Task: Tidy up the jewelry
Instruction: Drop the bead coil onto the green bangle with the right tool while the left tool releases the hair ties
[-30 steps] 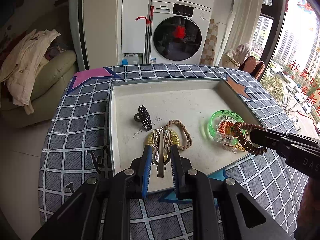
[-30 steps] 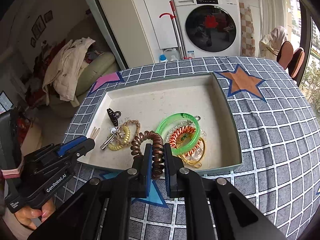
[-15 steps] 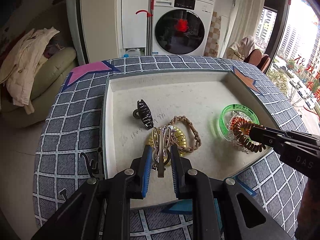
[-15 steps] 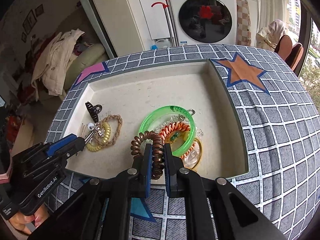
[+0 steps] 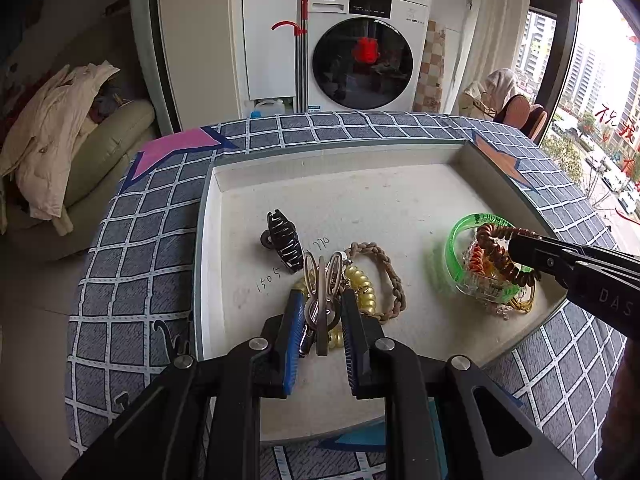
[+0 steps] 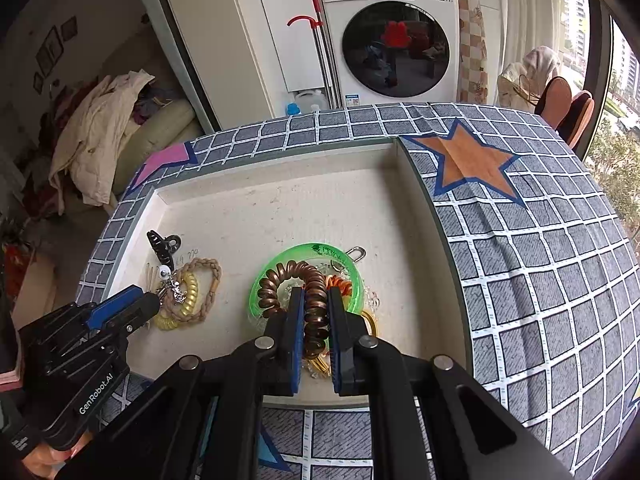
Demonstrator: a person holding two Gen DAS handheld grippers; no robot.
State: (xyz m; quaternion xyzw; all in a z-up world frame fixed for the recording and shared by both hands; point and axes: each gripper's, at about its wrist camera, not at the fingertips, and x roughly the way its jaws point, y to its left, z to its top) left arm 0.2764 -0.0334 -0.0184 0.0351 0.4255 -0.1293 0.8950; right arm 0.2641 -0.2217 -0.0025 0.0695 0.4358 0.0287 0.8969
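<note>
A shallow cream tray (image 5: 360, 184) (image 6: 280, 184) lies on a checked cloth. My left gripper (image 5: 320, 316) is shut on a bunch of metal hair clips (image 5: 322, 284), held over a yellow coil tie (image 5: 362, 284) and a braided tan bracelet (image 5: 388, 272). A black claw clip (image 5: 285, 240) lies to the left. My right gripper (image 6: 314, 312) is shut on a brown spiral hair tie (image 6: 296, 284), held over a green bangle (image 6: 316, 252) with an orange coil (image 6: 340, 284) inside it. The left gripper also shows in the right wrist view (image 6: 148, 304).
The tray's far half shows only bare cream floor. The checked tablecloth (image 6: 540, 260) has an orange star (image 6: 468, 164) and a pink star (image 5: 172, 148). Behind the table stand a washing machine (image 5: 362, 44) and a sofa with clothes (image 5: 72, 132).
Both grippers have moved forward and lower over the tray. The brown spiral tie now hangs right over the green bangle; the metal clips sit over the yellow coil.
</note>
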